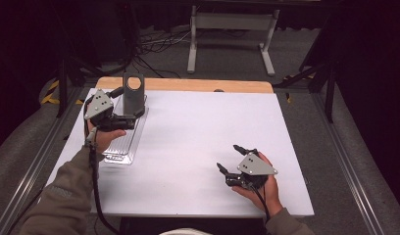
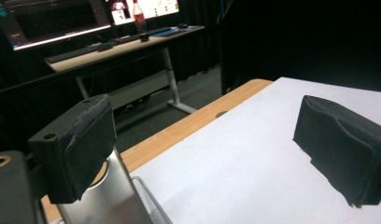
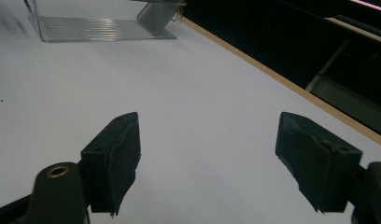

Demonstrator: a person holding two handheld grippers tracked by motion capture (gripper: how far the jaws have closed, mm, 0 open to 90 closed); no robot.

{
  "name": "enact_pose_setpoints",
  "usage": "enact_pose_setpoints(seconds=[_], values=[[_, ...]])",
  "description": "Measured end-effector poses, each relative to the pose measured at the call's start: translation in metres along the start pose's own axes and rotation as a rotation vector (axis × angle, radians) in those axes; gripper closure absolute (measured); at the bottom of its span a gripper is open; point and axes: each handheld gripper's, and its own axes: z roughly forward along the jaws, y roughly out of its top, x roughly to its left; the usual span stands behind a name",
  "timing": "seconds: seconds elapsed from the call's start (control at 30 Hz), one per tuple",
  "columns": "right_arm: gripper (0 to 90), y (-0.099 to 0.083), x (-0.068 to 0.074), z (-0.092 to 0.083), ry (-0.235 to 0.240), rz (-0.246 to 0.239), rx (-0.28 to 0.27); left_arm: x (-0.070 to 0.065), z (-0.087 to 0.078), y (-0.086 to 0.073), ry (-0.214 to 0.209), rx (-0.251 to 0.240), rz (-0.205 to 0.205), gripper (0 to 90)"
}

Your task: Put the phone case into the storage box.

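White table surface (image 1: 188, 142) lying under everything, one in number, edged at the far side by a wooden strip (image 1: 188, 84). Resting on the left part of it: one clear ribbed plastic tray (image 1: 120, 147), long side running away from the person. Standing at the far end of that tray: one grey metal bracket (image 1: 133, 93), upright, with a round hole near its top.

Hovering over the tray: the left gripper (image 1: 132, 117), jaws spread wide apart and grasping nothing. Sitting just beside the left-hand pad in the left gripper view: the bracket (image 2: 109, 196), whether touching it cannot be told.

Resting near the front right of the table, well apart from tray and bracket: the right gripper (image 1: 232, 159), jaws likewise released, holding nothing, with bare table between the pads (image 3: 114, 158).

Counting two grippers.
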Motion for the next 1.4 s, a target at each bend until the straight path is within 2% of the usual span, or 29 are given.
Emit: enact_pose_setpoints(seconds=[0.17,0.43,0.53,0.6,0.7,0.87,1.07,1.23,1.4], values=[[23.1,0.001,-0.002,0.002,0.001,0.007,-0.007,-0.005,-0.002,-0.001,-0.019,-0.005,0.001,5.7],[22.9,0.004,-0.008,0.009,0.0,0.009,-0.025,-0.014,-0.005,-0.004,-0.054,-0.006,0.024,5.2],[22.9,0.006,-0.01,0.013,-0.01,0.004,-0.035,-0.016,-0.006,-0.004,-0.046,-0.008,0.035,5.1],[22.8,0.006,-0.012,0.016,-0.012,0.004,-0.035,-0.016,-0.007,-0.004,-0.053,-0.014,0.024,4.6],[22.8,0.007,-0.013,0.018,-0.009,0.004,-0.04,-0.017,-0.006,-0.005,-0.055,-0.019,0.027,4.1],[21.9,0.007,-0.015,0.021,-0.008,0.009,-0.045,-0.02,-0.006,-0.008,-0.064,-0.007,0.024,3.7],[20.8,0.008,-0.013,0.02,-0.013,0.006,-0.046,-0.024,-0.008,-0.011,-0.063,-0.01,0.026,3.4],[20.3,0.01,-0.013,0.015,-0.018,0.005,-0.06,-0.027,-0.007,-0.014,-0.075,-0.017,0.001,3.9],[20.3,0.011,-0.012,0.012,-0.017,-0.005,-0.067,-0.032,-0.007,-0.015,-0.079,-0.017,0.014,4.0]])
